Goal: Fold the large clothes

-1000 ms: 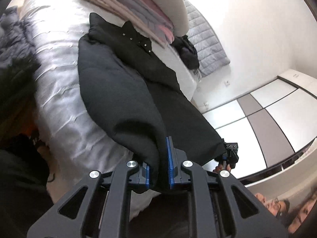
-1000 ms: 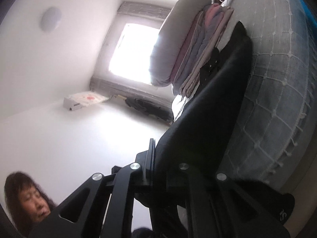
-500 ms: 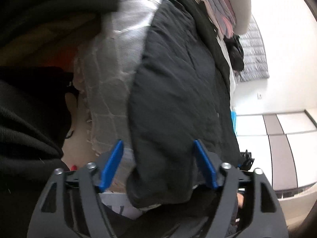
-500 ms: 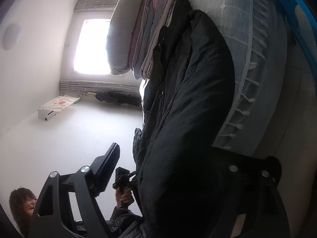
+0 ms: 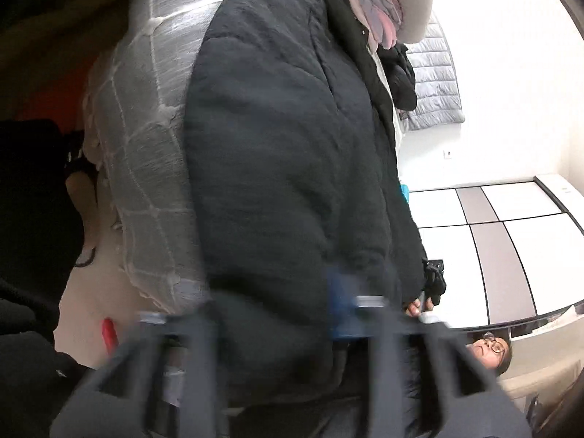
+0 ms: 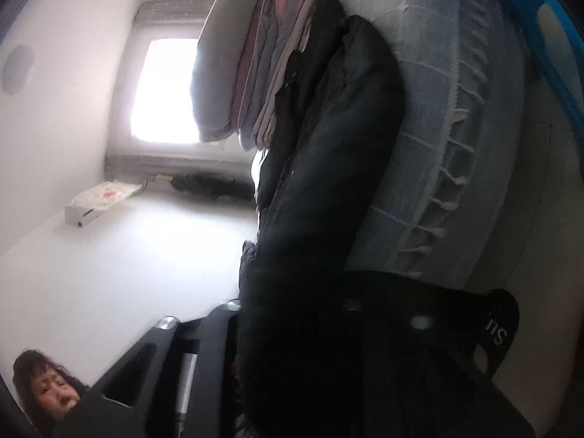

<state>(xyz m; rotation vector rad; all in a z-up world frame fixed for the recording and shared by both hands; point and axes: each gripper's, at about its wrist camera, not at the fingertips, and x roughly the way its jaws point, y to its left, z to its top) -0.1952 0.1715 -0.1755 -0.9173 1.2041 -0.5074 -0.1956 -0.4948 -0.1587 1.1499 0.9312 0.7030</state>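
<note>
1. Black padded puffer coat (image 5: 292, 153) lies stretched out on the bed with the pale grey checked bedspread (image 5: 146, 138). Its long axis runs straight away from both cameras toward the stack of folded pink and grey quilts (image 5: 368, 3) at the far end.
2. Left gripper (image 5: 277, 314) sits at the near hem. Its jaws look spread, with coat fabric bulging between them, but the shot is blurry, so I can't tell if it's pinching anything.
3. Right gripper (image 6: 292, 314) is at the same near end, on the coat's other edge. Dark fabric buries its fingers, so open or closed, no idea.
4. Both are about equally near, so my guess is the fold goes hem-to-collar, away along that axis.
</note>
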